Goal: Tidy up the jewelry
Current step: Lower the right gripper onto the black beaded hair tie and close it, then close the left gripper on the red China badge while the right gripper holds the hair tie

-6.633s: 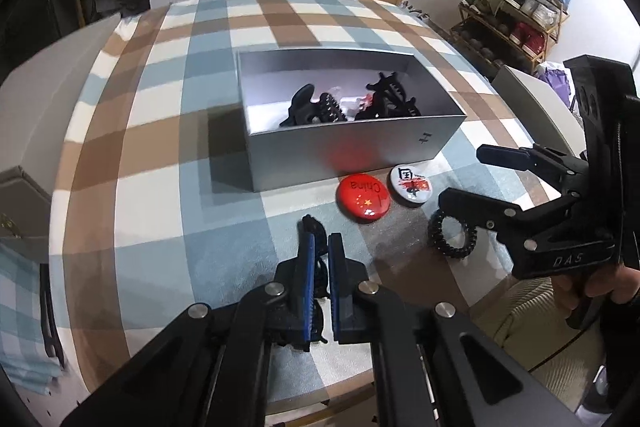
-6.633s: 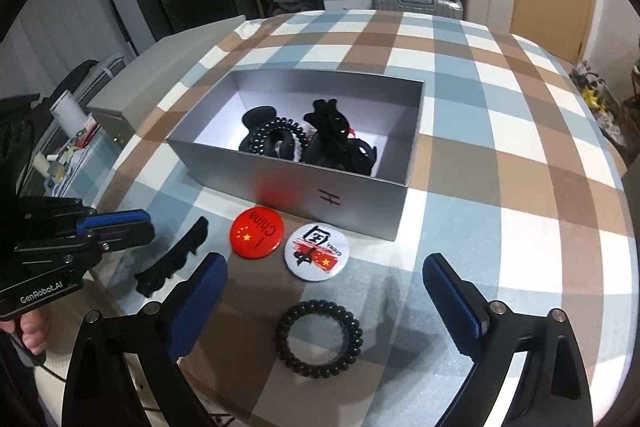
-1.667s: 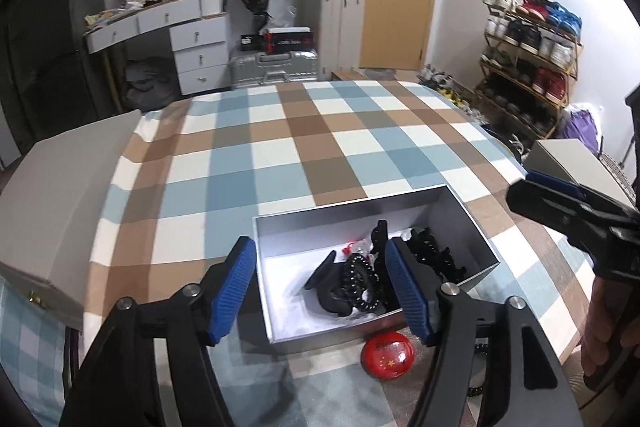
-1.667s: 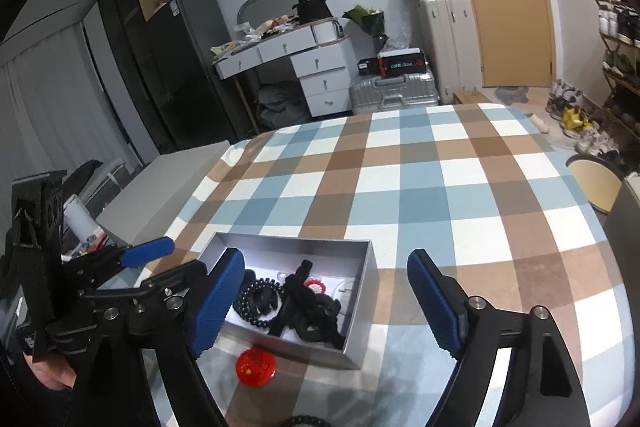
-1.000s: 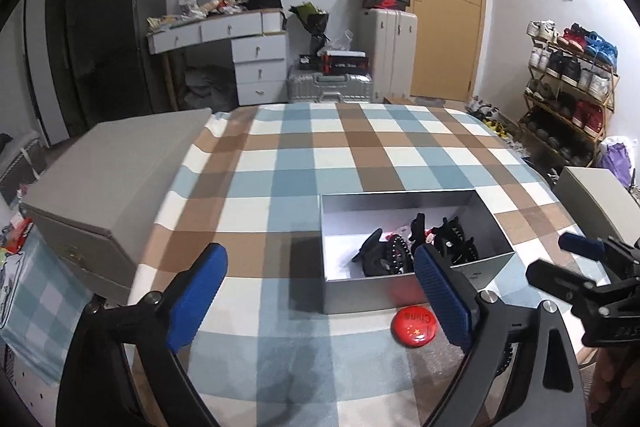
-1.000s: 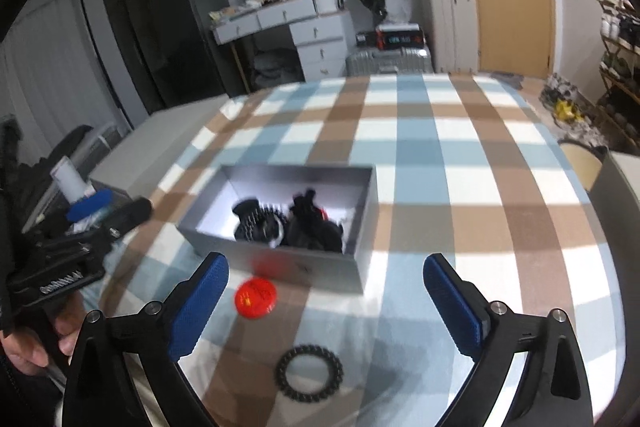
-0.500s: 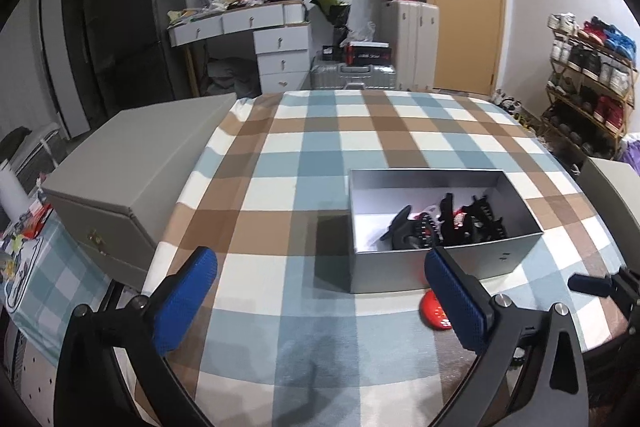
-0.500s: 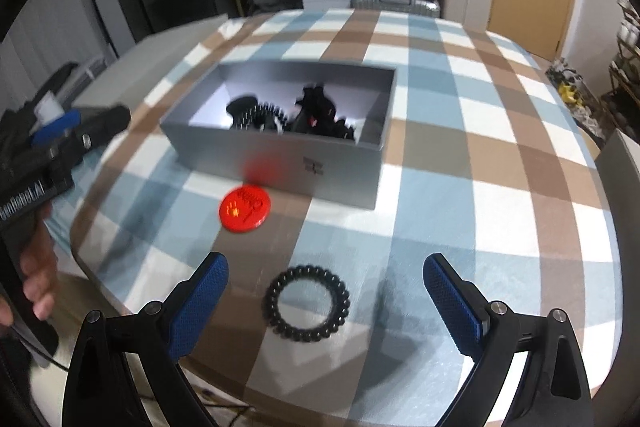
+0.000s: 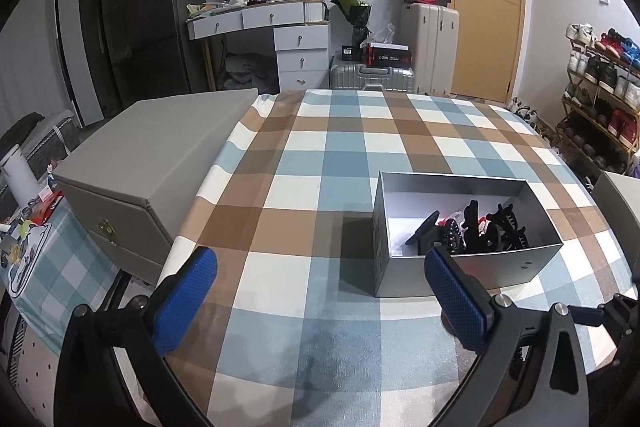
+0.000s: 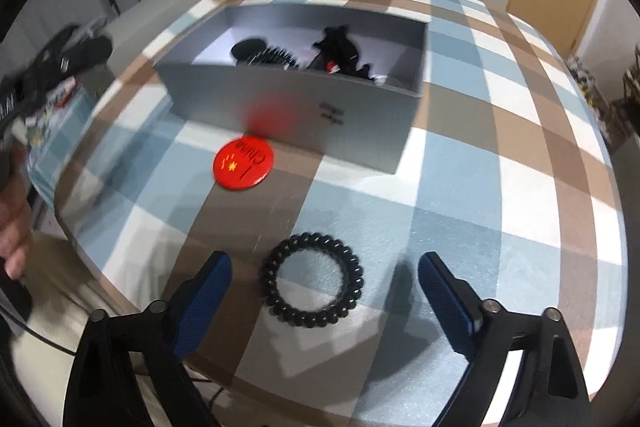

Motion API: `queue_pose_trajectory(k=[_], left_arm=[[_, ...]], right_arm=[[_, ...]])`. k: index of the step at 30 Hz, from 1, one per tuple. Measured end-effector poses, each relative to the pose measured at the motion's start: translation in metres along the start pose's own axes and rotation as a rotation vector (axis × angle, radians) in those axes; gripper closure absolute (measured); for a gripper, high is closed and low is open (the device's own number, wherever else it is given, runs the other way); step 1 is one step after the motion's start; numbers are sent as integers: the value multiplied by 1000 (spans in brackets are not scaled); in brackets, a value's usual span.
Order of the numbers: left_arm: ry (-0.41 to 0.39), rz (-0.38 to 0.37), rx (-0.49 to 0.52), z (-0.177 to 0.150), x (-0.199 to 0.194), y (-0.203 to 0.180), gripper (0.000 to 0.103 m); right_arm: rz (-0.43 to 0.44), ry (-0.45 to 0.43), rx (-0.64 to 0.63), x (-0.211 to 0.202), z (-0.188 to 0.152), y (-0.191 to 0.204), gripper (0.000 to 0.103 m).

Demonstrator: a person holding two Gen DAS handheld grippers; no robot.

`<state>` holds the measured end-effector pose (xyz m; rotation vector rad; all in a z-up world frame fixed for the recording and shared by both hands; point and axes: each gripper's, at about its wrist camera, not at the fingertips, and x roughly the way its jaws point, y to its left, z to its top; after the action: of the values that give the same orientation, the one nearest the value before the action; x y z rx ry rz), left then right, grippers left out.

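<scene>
A silver box [image 10: 304,119] on the checked tablecloth holds several black hair clips and a coil band [image 10: 336,47]; it also shows in the left wrist view [image 9: 500,267]. A red round badge [image 10: 243,165] lies in front of the box. A black beaded bracelet [image 10: 312,279] lies near the table's front edge. My right gripper [image 10: 320,291] is open and empty, low over the bracelet, with a finger on each side of it. My left gripper [image 9: 320,287] is open and empty, held left of the box above the cloth.
A large grey case [image 9: 152,163] stands off the table's left side. The table's round front edge [image 10: 168,291] is close below the bracelet. A shoe rack [image 9: 600,87] and a desk with drawers [image 9: 280,39] stand beyond the table.
My right gripper has dropped toward the table and now straddles the bracelet. My left gripper has drawn back to the left of the box, both staying open.
</scene>
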<state>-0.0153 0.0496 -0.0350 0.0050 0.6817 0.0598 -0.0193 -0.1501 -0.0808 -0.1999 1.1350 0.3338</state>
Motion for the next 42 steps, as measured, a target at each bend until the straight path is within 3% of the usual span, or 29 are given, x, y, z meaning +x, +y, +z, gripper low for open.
queue_pose_trajectory(k=[5, 7, 11, 13, 18, 23, 29, 33, 42], left_arm=[[11, 4, 7, 1, 3, -1, 2], [10, 3, 4, 2, 3, -1, 2], [11, -1, 3, 1, 5, -3, 2], [12, -5, 11, 0, 5, -4, 2], [10, 2, 40, -2, 5, -9, 2], [47, -21, 62, -6, 10, -12, 2], [81, -86, 108, -12, 11, -24, 2], [106, -144, 166, -18, 10, -37, 2], [205, -198, 323, -39, 28, -79, 2]], right_arm=[[-54, 0, -76, 3, -5, 14, 23], [-42, -5, -89, 2, -7, 17, 34], [-2, 0, -92, 1, -7, 17, 41], [3, 0, -85, 0, -7, 16, 54], [-5, -3, -58, -1, -3, 9, 64], [-20, -8, -36, -1, -1, 5, 65], [33, -58, 38, -15, 3, -9, 65], [40, -131, 91, -32, 3, -19, 65], [104, -277, 283, -67, 0, -63, 67]])
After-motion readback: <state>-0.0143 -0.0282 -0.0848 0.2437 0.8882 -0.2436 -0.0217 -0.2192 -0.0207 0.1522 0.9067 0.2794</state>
